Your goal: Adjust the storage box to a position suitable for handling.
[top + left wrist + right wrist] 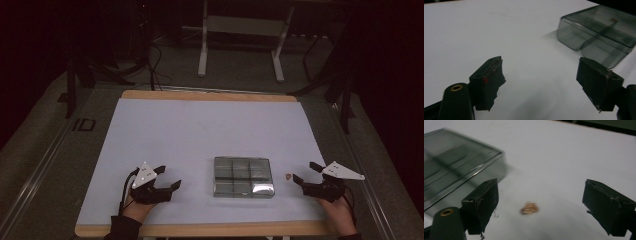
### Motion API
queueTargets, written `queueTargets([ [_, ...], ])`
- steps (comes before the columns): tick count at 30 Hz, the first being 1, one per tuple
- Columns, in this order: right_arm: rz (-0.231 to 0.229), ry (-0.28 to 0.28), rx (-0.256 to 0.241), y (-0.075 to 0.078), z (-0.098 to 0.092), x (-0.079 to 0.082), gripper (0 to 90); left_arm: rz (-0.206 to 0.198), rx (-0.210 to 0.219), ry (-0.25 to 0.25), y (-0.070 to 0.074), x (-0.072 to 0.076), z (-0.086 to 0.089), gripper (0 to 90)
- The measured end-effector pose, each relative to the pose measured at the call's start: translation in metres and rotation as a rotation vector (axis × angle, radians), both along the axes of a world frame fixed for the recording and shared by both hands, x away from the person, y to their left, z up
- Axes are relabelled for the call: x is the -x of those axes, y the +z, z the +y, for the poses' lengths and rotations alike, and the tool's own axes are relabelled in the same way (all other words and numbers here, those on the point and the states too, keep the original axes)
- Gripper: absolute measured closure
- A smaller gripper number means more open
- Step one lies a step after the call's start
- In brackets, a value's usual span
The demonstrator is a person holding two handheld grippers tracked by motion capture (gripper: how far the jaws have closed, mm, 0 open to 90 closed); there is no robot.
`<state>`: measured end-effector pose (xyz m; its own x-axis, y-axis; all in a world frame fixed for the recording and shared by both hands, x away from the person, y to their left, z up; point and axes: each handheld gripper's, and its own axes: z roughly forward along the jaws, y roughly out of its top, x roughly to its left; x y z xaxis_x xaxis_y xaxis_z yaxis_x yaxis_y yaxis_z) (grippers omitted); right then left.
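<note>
A clear grey plastic box (243, 177) with several compartments and a closed lid lies on the white table (200, 130), near the front middle. In the left gripper view the box (599, 32) sits ahead to the right. A tiny golden-brown object (288, 176) rests on the table just right of the box. My right gripper (303, 173) stands open with its jaws on either side of that object (530, 208), which lies on the table between them, untouched. My left gripper (168, 177) is open over bare table, left of the box, with nothing between its jaws.
The table's wooden edge (200, 229) runs along the front. Beyond the far edge stand a white table frame (240, 40) and cables (155, 65) on the dark floor. The white surface behind the box is bare.
</note>
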<state>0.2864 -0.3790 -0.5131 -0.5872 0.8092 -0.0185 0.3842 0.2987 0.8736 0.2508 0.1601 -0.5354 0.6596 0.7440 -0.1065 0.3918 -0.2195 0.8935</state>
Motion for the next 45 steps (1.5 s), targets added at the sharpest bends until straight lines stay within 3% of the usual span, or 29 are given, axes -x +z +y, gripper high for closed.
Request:
queueTargets([
  [5, 0.021, 0.117, 0.052, -0.010, 0.016, 0.001, 28.3, 0.014, -0.026, -0.079, -0.001, 0.000, -0.014, 36.3],
  [7, 0.018, 0.141, 0.088, -0.013, 0.022, 0.002, 34.8, 0.020, -0.033, -0.110, -0.002, 0.000, -0.020, 42.8],
  [12, 0.026, 0.209, 0.122, -0.017, 0.030, 0.002, 55.9, 0.046, -0.043, -0.168, -0.003, -0.003, -0.034, 53.7],
  [13, 0.026, 0.209, 0.122, -0.017, 0.030, 0.002, 55.9, 0.046, -0.043, -0.168, -0.003, -0.003, -0.034, 54.5],
  [14, 0.019, 0.238, 0.151, -0.017, 0.035, 0.003, 65.9, 0.060, -0.042, -0.194, -0.004, -0.005, -0.038, 60.5],
  [16, 0.023, 0.252, 0.151, -0.018, 0.036, 0.003, 69.0, 0.063, -0.064, -0.218, -0.005, -0.007, -0.044, 62.5],
  [17, 0.018, 0.271, 0.155, -0.018, 0.040, 0.003, 74.8, 0.067, -0.089, -0.250, -0.006, -0.009, -0.051, 68.8],
  [22, 0.008, 0.309, 0.158, -0.017, 0.044, 0.004, 85.9, 0.060, -0.120, -0.293, -0.006, -0.011, -0.064, 77.7],
  [23, 0.000, 0.316, 0.171, -0.017, 0.045, 0.004, 89.8, 0.061, -0.129, -0.306, -0.006, -0.012, -0.067, 82.9],
  [27, 0.002, 0.332, 0.183, -0.018, 0.049, 0.004, 90.0, 0.050, -0.154, -0.332, -0.006, -0.016, -0.077, 89.8],
  [38, 0.013, 0.364, 0.169, -0.019, 0.053, 0.004, 90.0, 0.044, -0.130, -0.389, -0.003, -0.019, -0.090, 90.0],
  [45, 0.013, 0.368, 0.169, -0.019, 0.054, 0.005, 90.0, 0.039, -0.134, -0.392, -0.001, -0.018, -0.091, 90.0],
])
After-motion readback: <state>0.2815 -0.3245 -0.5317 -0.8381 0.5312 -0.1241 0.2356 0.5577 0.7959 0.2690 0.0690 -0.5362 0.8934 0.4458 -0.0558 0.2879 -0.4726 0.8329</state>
